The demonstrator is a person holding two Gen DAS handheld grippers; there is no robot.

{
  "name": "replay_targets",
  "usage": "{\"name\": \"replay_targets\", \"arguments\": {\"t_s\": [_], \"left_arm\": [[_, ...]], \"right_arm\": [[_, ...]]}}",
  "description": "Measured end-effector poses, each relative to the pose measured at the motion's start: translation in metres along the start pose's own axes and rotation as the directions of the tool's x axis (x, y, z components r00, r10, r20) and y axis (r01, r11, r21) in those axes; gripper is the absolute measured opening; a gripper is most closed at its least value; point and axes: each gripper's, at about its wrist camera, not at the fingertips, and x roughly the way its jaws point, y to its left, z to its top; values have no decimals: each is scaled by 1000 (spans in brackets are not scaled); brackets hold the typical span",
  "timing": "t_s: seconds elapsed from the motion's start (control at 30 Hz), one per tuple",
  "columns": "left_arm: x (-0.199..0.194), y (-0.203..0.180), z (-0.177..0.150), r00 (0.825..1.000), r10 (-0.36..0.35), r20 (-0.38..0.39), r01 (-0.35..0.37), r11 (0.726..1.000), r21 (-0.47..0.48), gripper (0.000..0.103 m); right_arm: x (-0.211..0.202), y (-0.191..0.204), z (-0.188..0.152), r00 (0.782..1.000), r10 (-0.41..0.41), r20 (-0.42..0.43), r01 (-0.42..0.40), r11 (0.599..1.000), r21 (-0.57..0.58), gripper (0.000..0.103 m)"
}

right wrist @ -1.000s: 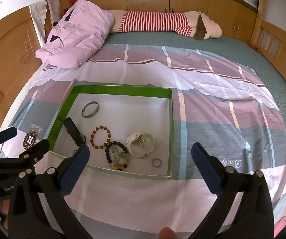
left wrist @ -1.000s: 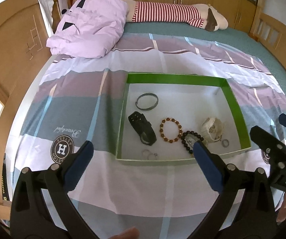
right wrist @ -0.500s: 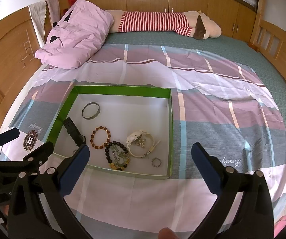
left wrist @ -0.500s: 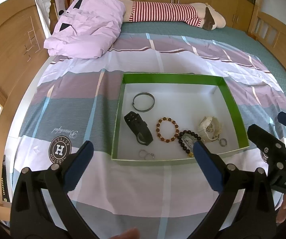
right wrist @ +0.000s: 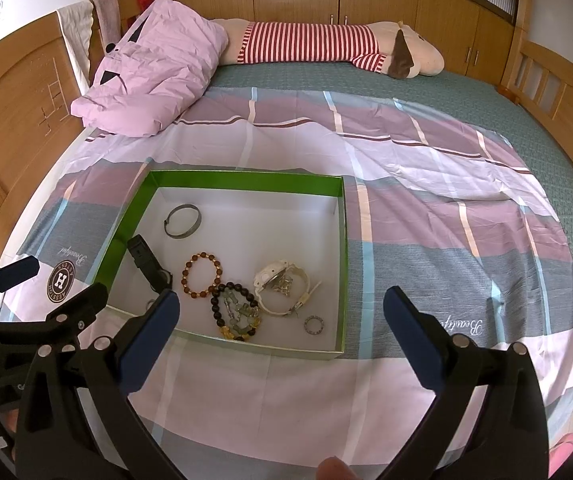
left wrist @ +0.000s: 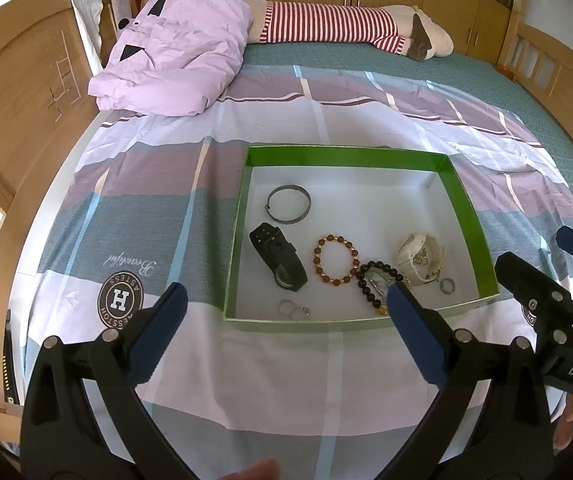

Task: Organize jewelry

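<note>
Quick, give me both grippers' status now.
Left gripper: open, holding nothing, hovering short of the green tray.
Right gripper: open, holding nothing, also above the bedsheet.

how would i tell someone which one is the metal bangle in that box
On the bed sits a shallow green-walled box with a white floor. The metal bangle lies alone toward its far left corner, beyond the black watch. It is a plain grey band with no beads.
</note>
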Motion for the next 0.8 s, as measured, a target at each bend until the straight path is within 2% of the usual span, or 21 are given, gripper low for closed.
{"name": "replay_targets", "arguments": {"t_s": [0.8], "left_arm": [[3, -1, -2, 1000, 0, -13, 0, 1000, 5, 101]], "right_arm": [[0, 0, 0, 1000, 0, -1, 0, 1000, -2, 102]]}}
